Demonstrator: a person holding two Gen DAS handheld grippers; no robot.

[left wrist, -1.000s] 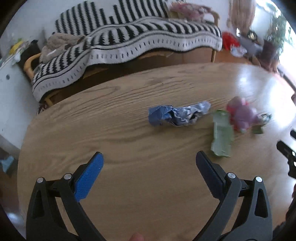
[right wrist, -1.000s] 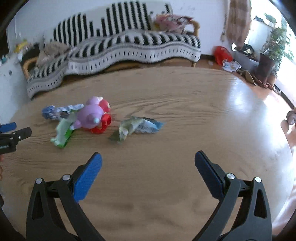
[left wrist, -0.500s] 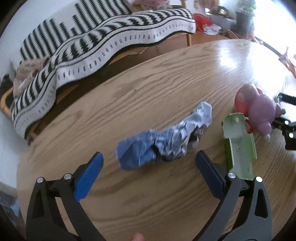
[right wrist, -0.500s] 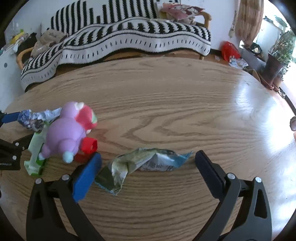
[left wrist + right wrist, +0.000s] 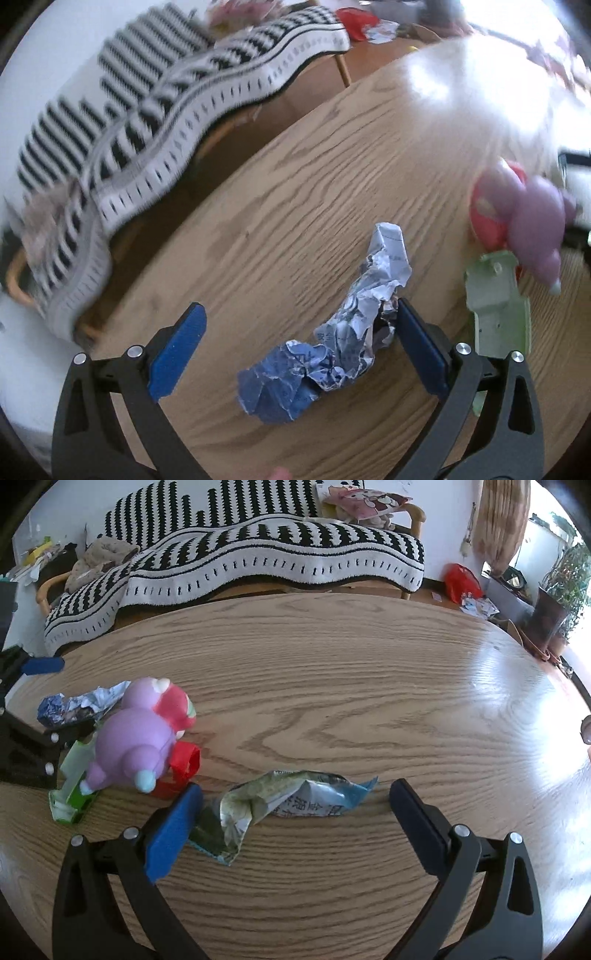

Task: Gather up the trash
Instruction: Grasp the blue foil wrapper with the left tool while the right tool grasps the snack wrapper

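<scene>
On the counter (image 5: 332, 672), left tongs (image 5: 299, 325) spread wide around blue wrapper (image 5: 332, 343), right tongs (image 5: 295, 805) spread wide around green packet (image 5: 280, 805), gripping nothing.

Wooden table (image 5: 332, 672): wrappers (image 5: 288, 805), toy (image 5: 136, 738)

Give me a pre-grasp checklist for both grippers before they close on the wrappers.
1. Left gripper open around the crumpled blue wrapper: ok, wrapper lies between the fingers.
2. Wrapper centred in the left gripper: not ok, it sits close against the right-hand finger.
3. Right gripper open around the green and blue wrapper: ok.
4. Purple toy clear of the right gripper's closing path: cannot tell, its red part is next to the left-hand fingertip.
5. Green packet outside the left gripper: ok.
6. Both wrappers flat on the wooden table: ok.
</scene>
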